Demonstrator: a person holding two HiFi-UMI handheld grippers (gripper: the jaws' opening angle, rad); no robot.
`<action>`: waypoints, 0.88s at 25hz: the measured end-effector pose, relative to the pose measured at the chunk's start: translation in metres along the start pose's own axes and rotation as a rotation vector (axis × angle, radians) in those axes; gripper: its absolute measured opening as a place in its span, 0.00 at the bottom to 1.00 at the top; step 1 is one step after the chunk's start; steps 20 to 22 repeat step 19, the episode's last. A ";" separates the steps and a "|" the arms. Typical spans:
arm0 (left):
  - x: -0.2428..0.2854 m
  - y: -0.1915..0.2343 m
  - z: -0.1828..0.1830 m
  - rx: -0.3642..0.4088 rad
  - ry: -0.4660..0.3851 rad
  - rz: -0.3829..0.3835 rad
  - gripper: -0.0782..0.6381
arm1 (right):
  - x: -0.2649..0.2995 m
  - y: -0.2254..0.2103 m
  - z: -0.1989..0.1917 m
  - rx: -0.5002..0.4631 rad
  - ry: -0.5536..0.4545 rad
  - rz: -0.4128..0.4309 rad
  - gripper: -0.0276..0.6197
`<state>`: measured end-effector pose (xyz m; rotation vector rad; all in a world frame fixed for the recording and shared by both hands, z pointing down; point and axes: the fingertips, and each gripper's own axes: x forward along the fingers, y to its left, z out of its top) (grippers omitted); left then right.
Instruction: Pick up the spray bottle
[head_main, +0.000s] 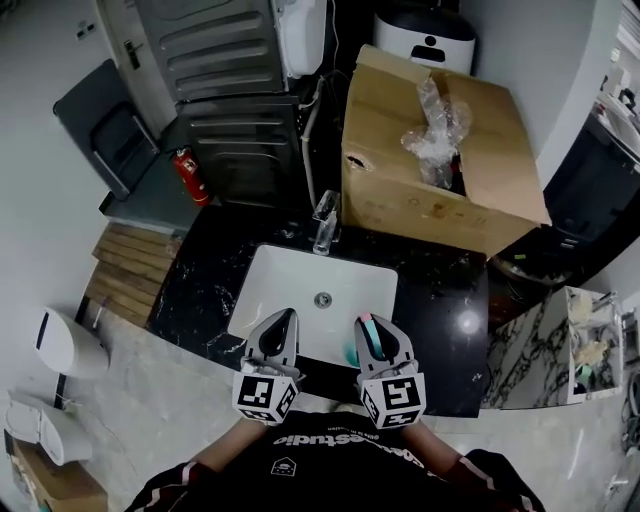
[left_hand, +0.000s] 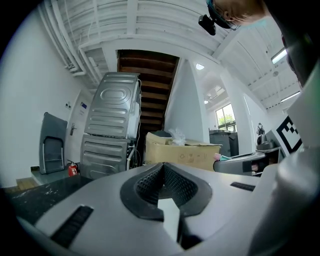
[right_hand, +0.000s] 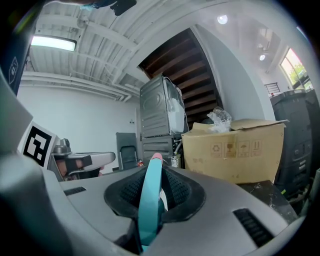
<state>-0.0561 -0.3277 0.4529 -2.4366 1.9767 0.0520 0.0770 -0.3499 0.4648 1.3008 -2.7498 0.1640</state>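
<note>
Both grippers hover side by side over the near rim of a white sink (head_main: 270, 285). My right gripper (head_main: 368, 322) is shut on a thin teal thing with a pink tip (right_hand: 150, 205), which stands upright between its pads. A bit of teal (head_main: 351, 353) also shows beside that gripper over the basin. My left gripper (head_main: 286, 316) is shut with nothing in it, its pads (left_hand: 150, 182) meeting at the tip. I cannot make out a spray bottle as such in any view.
A black marble counter (head_main: 440, 300) surrounds the sink, with a chrome faucet (head_main: 325, 222) at the back. Behind it stands an open cardboard box (head_main: 400, 200) holding crumpled plastic (head_main: 437, 125). Stacked grey machines (head_main: 235, 110) and a red fire extinguisher (head_main: 190, 175) are at far left.
</note>
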 end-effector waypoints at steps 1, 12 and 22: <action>-0.001 -0.002 0.001 0.005 -0.005 -0.004 0.13 | -0.002 -0.002 -0.002 0.001 0.001 -0.004 0.19; 0.005 -0.019 0.006 0.034 -0.014 -0.045 0.13 | -0.017 -0.018 0.000 0.010 -0.023 -0.032 0.19; 0.002 -0.026 0.009 0.056 -0.032 -0.062 0.13 | -0.021 -0.018 0.001 0.004 -0.032 -0.033 0.19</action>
